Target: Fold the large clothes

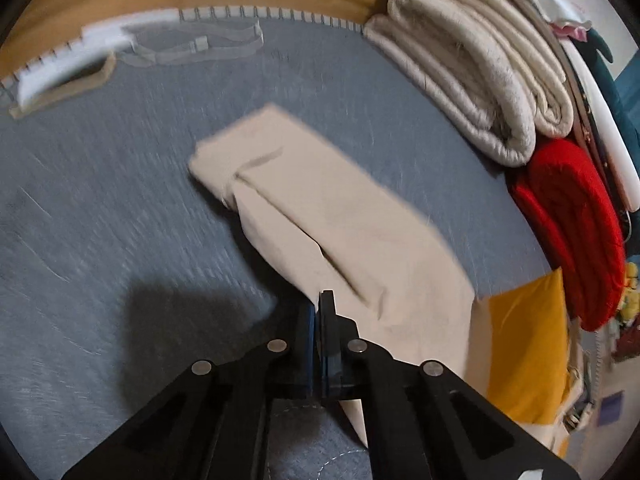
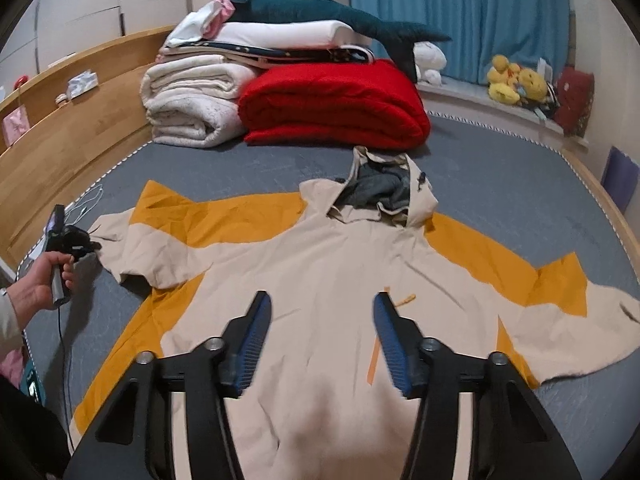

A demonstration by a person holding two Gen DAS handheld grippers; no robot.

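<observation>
A large beige and orange hooded jacket (image 2: 320,264) lies spread flat on the grey bed, hood (image 2: 384,196) toward the far side and both sleeves out. My left gripper (image 1: 320,300) is shut on the beige left sleeve (image 1: 320,208) near its cuff end; it shows in the right wrist view (image 2: 82,246) at the sleeve tip, held in a hand. My right gripper (image 2: 322,308) is open and empty, hovering over the jacket's chest.
Folded white blankets (image 2: 192,108) and a red blanket (image 2: 336,104) are stacked at the far side of the bed (image 2: 500,184), with a teal plush shark (image 2: 320,12) on top. A wooden bed frame (image 2: 68,136) runs along the left. Yellow plush toys (image 2: 516,80) sit by the blue curtain.
</observation>
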